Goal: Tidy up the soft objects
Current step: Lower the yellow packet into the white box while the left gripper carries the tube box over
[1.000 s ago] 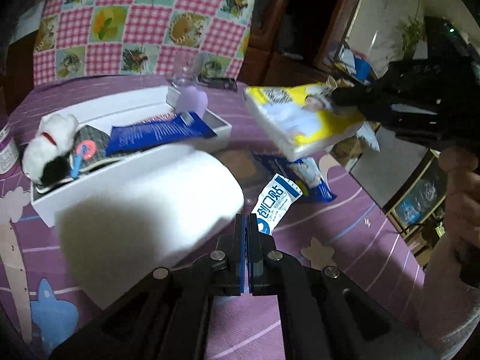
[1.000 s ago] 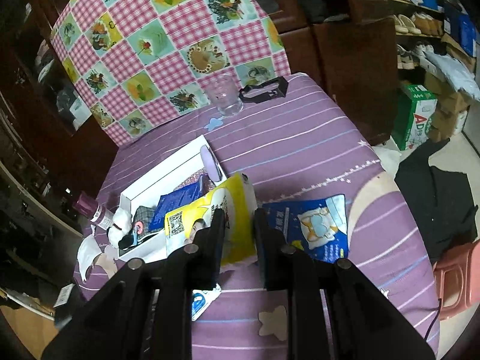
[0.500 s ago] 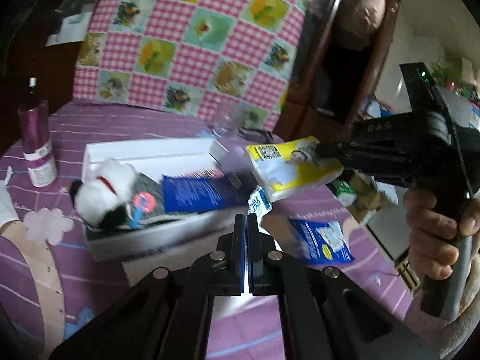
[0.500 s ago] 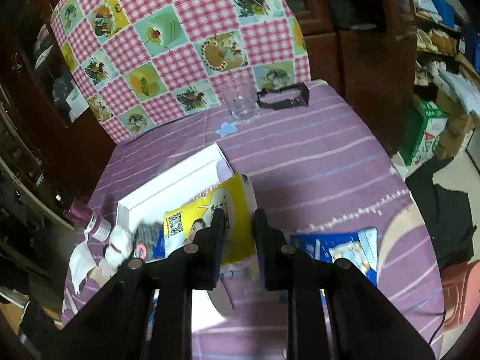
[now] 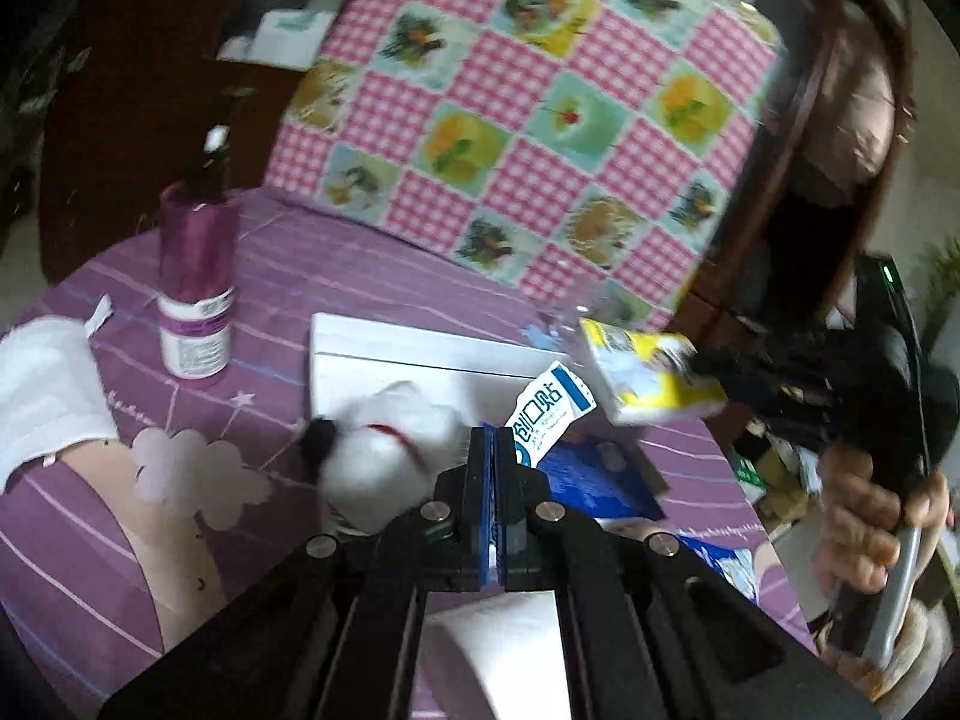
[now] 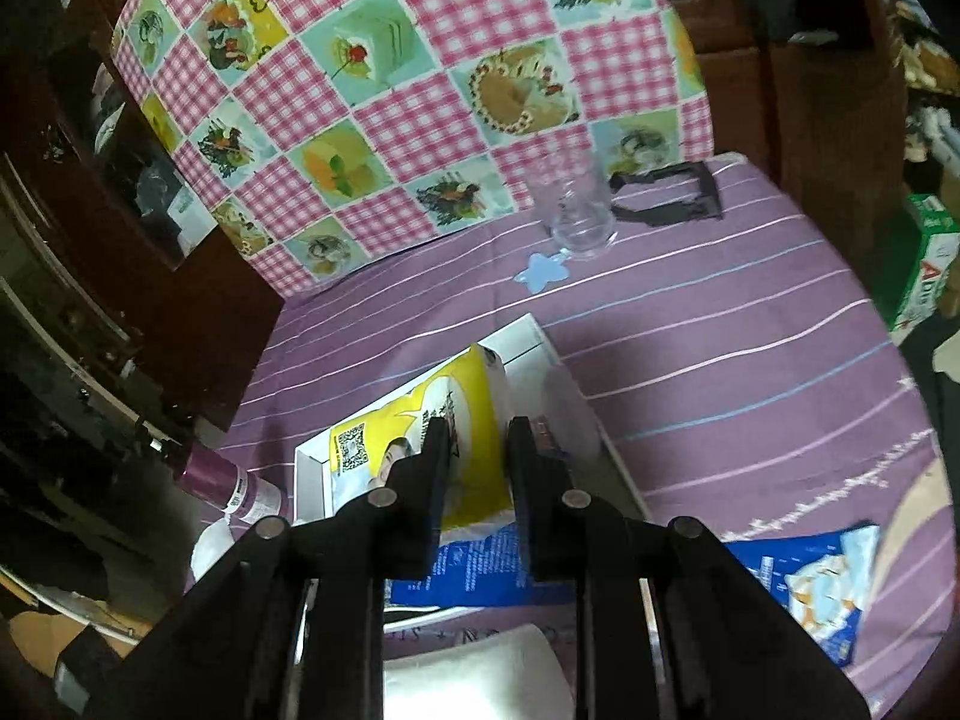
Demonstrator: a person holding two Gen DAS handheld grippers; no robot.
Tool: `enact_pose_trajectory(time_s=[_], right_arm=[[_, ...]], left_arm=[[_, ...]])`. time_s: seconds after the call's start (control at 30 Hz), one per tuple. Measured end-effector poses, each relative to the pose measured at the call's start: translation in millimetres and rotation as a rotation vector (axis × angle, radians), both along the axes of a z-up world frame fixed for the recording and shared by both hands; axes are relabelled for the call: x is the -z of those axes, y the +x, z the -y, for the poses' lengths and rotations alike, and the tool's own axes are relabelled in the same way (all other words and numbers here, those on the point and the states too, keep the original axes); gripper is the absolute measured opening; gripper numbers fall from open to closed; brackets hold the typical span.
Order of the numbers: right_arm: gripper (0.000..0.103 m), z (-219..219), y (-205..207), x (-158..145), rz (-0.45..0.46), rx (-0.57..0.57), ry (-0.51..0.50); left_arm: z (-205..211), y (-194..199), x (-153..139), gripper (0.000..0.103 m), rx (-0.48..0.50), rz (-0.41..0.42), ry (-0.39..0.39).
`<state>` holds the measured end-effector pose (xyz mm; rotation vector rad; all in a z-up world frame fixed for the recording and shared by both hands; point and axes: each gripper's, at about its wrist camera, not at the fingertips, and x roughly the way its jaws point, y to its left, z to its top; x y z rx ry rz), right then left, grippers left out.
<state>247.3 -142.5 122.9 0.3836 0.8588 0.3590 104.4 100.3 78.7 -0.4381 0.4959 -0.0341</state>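
While the yellow tissue pack (image 6: 420, 450) was clamped in the right gripper (image 6: 477, 450), it had been carried over the white box (image 5: 384, 354). A small sachet (image 5: 546, 414) had been lifted in the closed left gripper (image 5: 493, 468); both seemed bound for the box.

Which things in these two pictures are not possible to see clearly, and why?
- White box contents: right wrist view, hidden by the yellow tissue pack and right gripper.
- Plush toy: left wrist view, motion blur.
- Bandage packet: left wrist view, lower end hidden between the left gripper fingers.

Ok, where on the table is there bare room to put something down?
Bare cloth lies between the glass, the white box and the blue packet. It is crowded inside the box, under the yellow tissue pack in the right claw.
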Motion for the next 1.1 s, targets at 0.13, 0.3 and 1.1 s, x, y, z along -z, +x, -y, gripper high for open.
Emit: enact_pose_trajectory(time_s=[0.13,0.3,1.1], right_arm=[[0.021,-3.1,9.9,23.0,-0.049,0.001,-0.001],[0.021,-6.4,13.3,33.8,-0.056,-0.007,-0.015],[0.021,-9.5,17.0,39.2,-0.081,-0.042,-0.076]], left_arm=[[-14.9,12.1,13.2,0.0,-0.044,-0.047,-0.034],[-15.3,22.4,28.1,0.0,-0.085,-0.105,-0.006],[18.7,58.1,53.2,0.015,-0.072,-0.299,0.155]])
